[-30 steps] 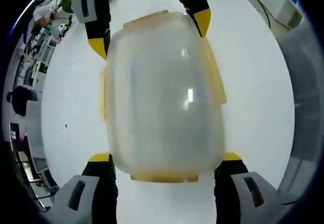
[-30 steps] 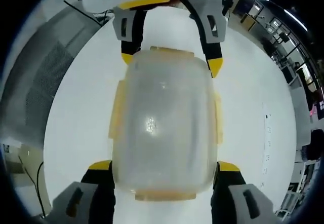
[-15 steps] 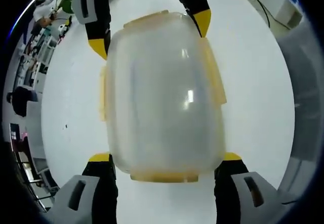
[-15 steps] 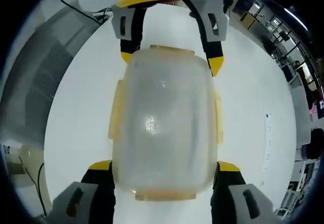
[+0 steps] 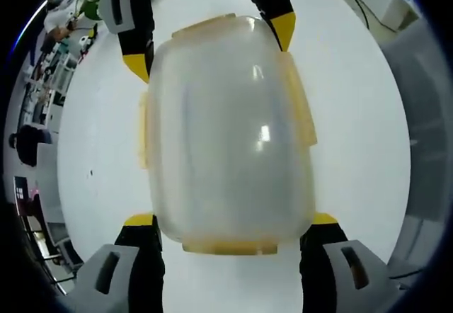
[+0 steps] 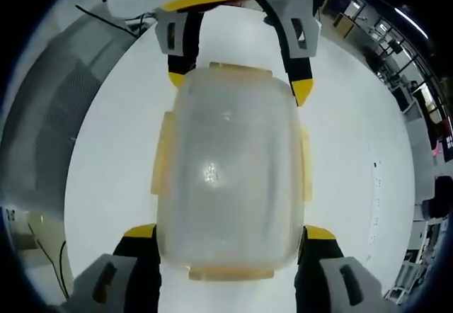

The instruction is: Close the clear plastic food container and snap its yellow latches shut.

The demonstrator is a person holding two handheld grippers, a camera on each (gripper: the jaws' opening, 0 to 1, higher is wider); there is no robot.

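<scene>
**Clear container held from both ends over a white table**

The clear plastic food container [image 5: 226,132] sits between the two grippers, its frosted lid on top and a bright glint near the middle. Pale yellow latches [image 5: 300,107] lie folded along its long sides and at both short ends; whether they are fully snapped down cannot be told. In the right gripper view the same container [image 6: 230,171] fills the middle, with a latch [image 6: 161,154] flat against each long side and another along the near edge.

The left gripper [image 5: 230,221] has its jaws spread wide, one yellow tip at each near corner of the container, touching or just beside its wall. The right gripper [image 6: 230,234] stands the same way at the opposite end, jaws wide apart and bracketing the container's corners. Each is a loose straddle across the container's width; whether the tips press on the wall cannot be told.

In the left gripper view the right gripper [image 5: 212,40] comes in from the top, and in the right gripper view the left gripper [image 6: 237,83] does likewise.

Under it all is a plain white table [image 5: 361,115]. Beyond its edge lies a cluttered room [image 5: 42,79].
</scene>
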